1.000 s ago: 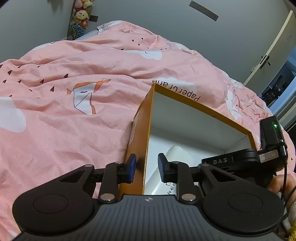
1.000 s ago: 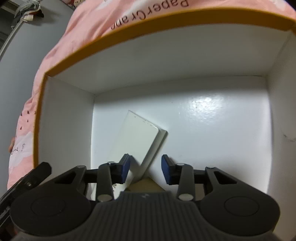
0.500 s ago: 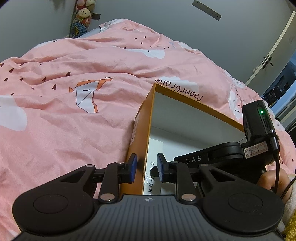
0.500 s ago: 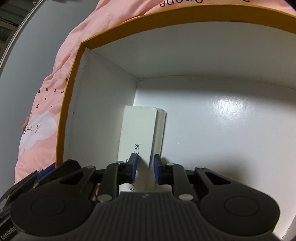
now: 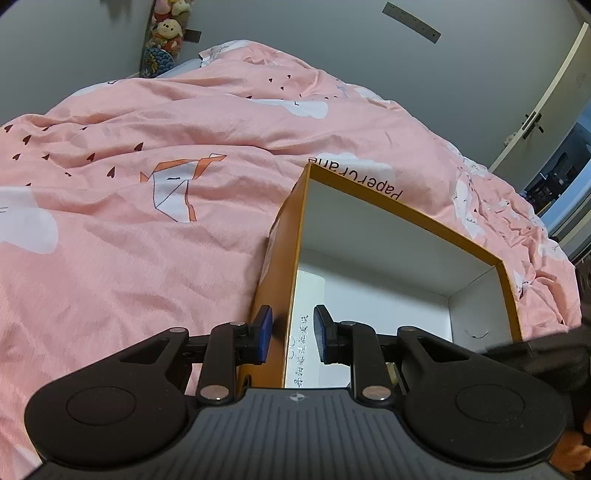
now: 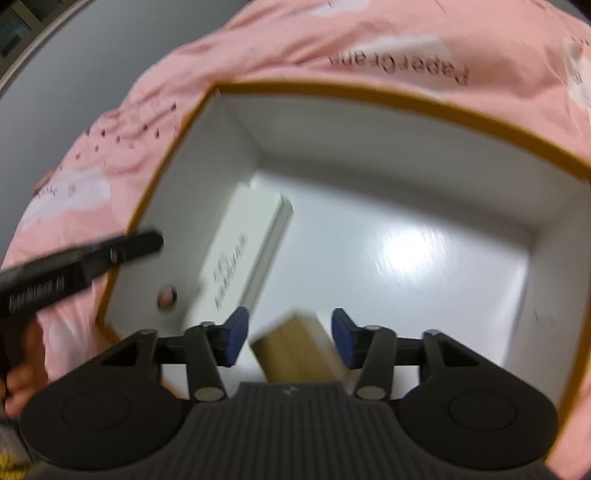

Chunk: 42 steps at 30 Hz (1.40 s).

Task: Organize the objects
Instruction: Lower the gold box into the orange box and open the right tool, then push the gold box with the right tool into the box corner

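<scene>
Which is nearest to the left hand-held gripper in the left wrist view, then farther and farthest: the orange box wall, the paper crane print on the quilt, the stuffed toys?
From the left hand-held gripper, nearest first:
1. Orange box wall: between its fingers, clamped.
2. Paper crane print: mid-quilt, up and left.
3. Stuffed toys: far end, against the wall.

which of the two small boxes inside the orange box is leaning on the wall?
The white box: it leans along the left wall of the orange box. The tan box sits apart, below the open right gripper.

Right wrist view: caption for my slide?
Open right tongs above orange box holding a white carton and tan box.
</scene>
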Tool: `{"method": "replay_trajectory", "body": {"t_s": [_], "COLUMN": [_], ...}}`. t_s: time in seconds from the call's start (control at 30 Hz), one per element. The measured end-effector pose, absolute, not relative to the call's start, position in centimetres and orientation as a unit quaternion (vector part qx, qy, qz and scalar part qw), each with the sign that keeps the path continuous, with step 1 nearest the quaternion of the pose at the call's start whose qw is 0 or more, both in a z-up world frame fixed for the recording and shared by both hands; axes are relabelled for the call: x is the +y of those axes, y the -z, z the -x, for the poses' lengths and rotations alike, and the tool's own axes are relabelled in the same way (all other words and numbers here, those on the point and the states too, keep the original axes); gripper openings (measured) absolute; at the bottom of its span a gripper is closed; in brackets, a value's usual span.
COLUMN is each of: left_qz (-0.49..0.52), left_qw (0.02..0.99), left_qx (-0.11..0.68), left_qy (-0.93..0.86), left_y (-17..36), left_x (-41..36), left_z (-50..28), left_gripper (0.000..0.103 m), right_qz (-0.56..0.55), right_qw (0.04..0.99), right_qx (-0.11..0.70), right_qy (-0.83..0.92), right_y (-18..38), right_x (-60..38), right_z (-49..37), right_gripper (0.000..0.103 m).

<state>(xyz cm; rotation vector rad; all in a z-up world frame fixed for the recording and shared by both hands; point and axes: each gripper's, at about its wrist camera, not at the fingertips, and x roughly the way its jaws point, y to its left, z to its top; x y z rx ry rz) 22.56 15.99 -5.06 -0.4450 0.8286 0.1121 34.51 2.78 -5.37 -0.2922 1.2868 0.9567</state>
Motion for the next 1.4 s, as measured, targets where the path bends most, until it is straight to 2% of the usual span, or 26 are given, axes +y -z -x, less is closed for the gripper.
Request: {"method": "replay_trajectory", "body": {"t_s": [0.13,0.2,0.3,0.33,0.5,0.83,0.9,1.13,1.2,1.4], "left_qz": [0.212,0.213,0.217,0.217,0.221,0.237,0.236,0.229,0.228,0.226], "left_qw": [0.892,0.892,0.892,0.892,0.892,0.891,0.893,0.896,0.897,0.897], "left_qx": [0.397,0.395,0.394,0.393,0.391,0.384,0.38,0.377,0.377,0.377], "left_qy": [-0.054,-0.054,-0.053,-0.053,-0.051,-0.046,-0.045,-0.045,-0.044,-0.045], "left_y": [4.9,4.8,4.7,4.7,4.7,4.8,4.6,4.6,4.5,4.5], "left_x": [15.8,15.8,15.9,15.9,16.0,16.6,16.7,16.8,16.7,16.7], "left_z": [-22.3,-22.1,-22.0,-22.0,-21.9,-22.2,-22.5,-23.3,-23.4,-23.5], "left_gripper": [0.028,0.028,0.028,0.028,0.028,0.028,0.028,0.027,0.027,0.027], "right_qz": [0.136,0.144,0.148,0.148,0.125,0.164,0.175,0.201,0.214,0.227], "right_qw": [0.669,0.666,0.662,0.661,0.658,0.728,0.739,0.748,0.747,0.738], "right_qx": [0.602,0.612,0.628,0.632,0.638,0.541,0.524,0.48,0.467,0.442], "right_qy": [-0.414,-0.402,-0.381,-0.376,-0.38,-0.388,-0.386,-0.413,-0.423,-0.456], "right_y": [6.2,6.8,7.8,8.1,8.7,8.3,8.2,8.2,8.1,8.3], "right_x": [1.9,2.0,2.4,2.5,2.9,6.2,7.1,9.3,9.7,11.2], "right_z": [-34.1,-33.7,-33.7,-33.7,-33.8,-35.7,-36.4,-37.5,-37.4,-36.8], "right_gripper": [0.066,0.073,0.073,0.071,0.049,0.045,0.038,0.027,0.017,0.009]}}
